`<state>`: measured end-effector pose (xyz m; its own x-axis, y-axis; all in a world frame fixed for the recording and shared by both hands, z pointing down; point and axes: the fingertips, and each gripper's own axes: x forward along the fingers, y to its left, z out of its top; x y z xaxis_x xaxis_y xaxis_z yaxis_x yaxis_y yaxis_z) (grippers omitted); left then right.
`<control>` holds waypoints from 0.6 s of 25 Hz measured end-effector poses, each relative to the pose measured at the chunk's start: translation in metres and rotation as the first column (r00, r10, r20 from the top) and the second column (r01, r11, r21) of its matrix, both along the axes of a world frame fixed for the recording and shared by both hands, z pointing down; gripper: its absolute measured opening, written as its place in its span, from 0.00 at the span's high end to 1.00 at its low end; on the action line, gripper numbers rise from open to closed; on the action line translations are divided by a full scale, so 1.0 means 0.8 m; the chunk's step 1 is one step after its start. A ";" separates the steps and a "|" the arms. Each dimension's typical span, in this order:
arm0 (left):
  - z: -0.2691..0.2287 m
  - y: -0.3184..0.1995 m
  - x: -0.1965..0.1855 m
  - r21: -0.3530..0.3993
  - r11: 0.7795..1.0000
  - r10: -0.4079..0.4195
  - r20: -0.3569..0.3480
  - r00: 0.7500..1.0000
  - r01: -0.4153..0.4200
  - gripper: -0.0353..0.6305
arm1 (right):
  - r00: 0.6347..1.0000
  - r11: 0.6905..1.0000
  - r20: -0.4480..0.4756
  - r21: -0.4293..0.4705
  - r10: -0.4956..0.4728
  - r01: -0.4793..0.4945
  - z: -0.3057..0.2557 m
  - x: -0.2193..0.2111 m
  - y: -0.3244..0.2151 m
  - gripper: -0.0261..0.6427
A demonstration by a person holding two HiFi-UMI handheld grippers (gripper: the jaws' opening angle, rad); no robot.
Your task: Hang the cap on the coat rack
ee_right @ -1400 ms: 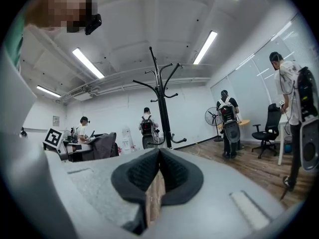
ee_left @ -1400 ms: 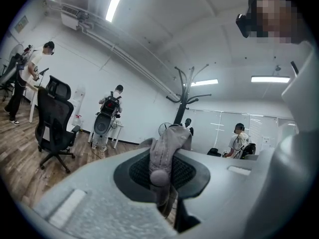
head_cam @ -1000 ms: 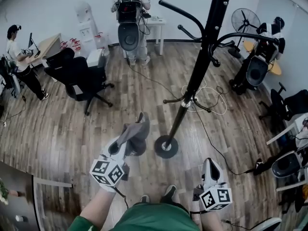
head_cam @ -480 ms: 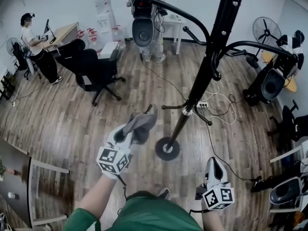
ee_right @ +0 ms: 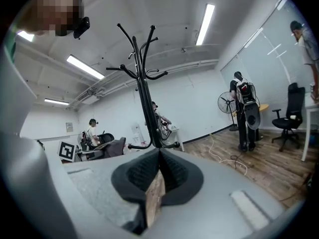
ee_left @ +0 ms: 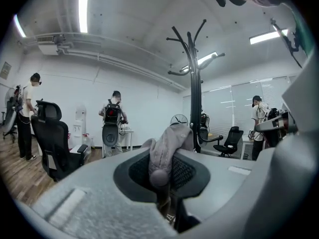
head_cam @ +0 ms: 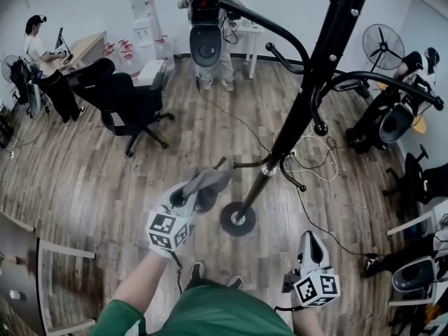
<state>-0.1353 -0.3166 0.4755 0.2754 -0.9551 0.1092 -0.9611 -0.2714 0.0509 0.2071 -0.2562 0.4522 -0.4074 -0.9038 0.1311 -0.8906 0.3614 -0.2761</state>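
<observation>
A grey cap (head_cam: 208, 182) hangs from my left gripper (head_cam: 187, 197), which is shut on its fabric. In the left gripper view the cap (ee_left: 167, 146) fills the gap between the jaws, with its button near the tips. The black coat rack (head_cam: 297, 114) stands just right of the cap. Its round base (head_cam: 238, 219) is on the wood floor and its curved hooks (head_cam: 280, 30) reach overhead. In the left gripper view the coat rack (ee_left: 194, 83) rises straight ahead. My right gripper (head_cam: 309, 236) is low at the right, shut and empty, and its own view looks toward the rack (ee_right: 147, 103).
A black office chair (head_cam: 126, 103) stands at the back left near a person at a desk (head_cam: 42, 61). Another person with a backpack rig (head_cam: 206, 19) stands at the back. A fan (head_cam: 381, 44), more chairs and loose cables (head_cam: 308, 156) lie to the right.
My left gripper has carried the cap slightly up and toward the rack pole. The head view has moved closer to the rack. The right gripper has stayed low.
</observation>
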 end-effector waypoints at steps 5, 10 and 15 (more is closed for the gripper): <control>0.018 -0.029 0.000 -0.014 0.997 0.081 0.021 0.996 -0.081 0.88 | 0.998 0.999 -0.033 0.003 0.043 -0.043 0.001 -0.025 -0.006 0.96; 0.037 -0.054 0.004 -0.030 0.984 0.178 0.040 0.983 -0.176 0.88 | 0.995 0.996 -0.044 -0.008 0.091 -0.091 0.007 -0.051 -0.007 0.96; 0.049 -0.077 0.015 -0.047 0.964 0.263 0.035 0.964 -0.261 0.88 | 0.985 0.986 -0.055 -0.017 0.164 -0.165 0.007 -0.059 0.000 0.96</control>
<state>-0.1236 -0.3780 0.5150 0.5098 -0.8446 0.1632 -0.8583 -0.5123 0.0298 0.1599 -0.2562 0.4578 -0.2449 -0.9548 0.1685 -0.9511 0.2029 -0.2328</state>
